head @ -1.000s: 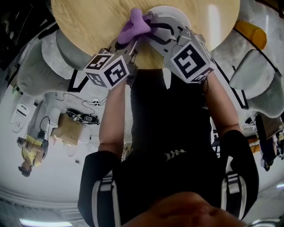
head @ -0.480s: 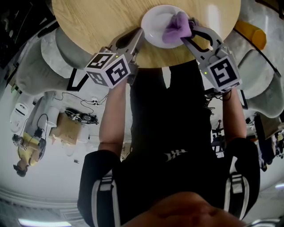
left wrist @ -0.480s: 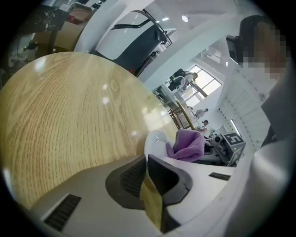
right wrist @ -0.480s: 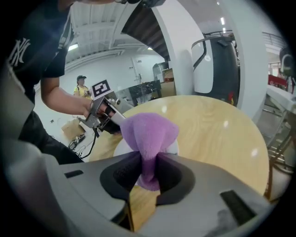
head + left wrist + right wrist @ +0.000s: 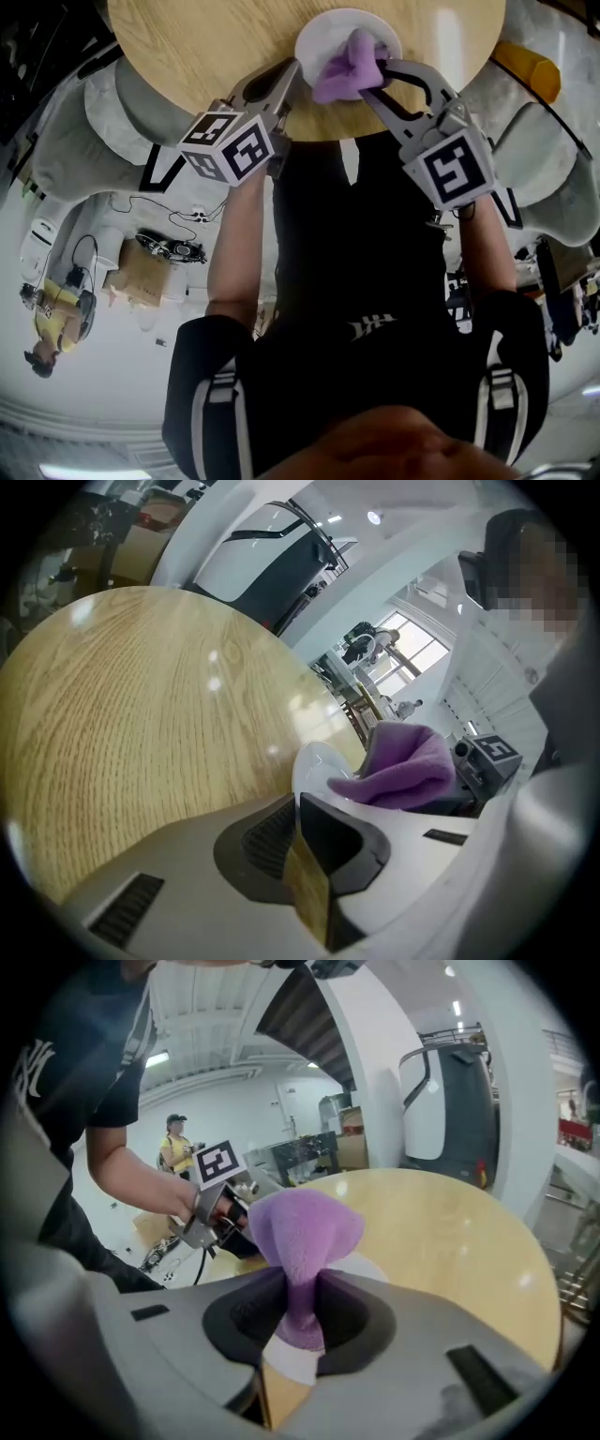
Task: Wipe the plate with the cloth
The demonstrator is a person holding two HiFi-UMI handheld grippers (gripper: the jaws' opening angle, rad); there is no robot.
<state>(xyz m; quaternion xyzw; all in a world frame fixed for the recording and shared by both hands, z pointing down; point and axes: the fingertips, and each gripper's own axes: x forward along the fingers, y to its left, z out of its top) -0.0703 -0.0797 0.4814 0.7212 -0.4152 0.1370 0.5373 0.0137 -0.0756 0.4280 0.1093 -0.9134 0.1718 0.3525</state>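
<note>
Changes I log from my station:
- Right gripper: a second ago it sits over the left rim of the plate. Half a second ago it is swung out to the right. Now it is drawn partway back toward the middle.
- Cloth: pinched in those jaws throughout, it goes from bunched at the left rim, to the right half, to the near middle of the plate.

We note bright, even indoor light from ceiling strips and a window. Glare spots sit on the wooden table. The white plate shows little surface detail. All three views are fisheye, bent at the edges, with dark corners. The cloth is sharp; the foreground closest to the lens in both gripper views looks soft.
</note>
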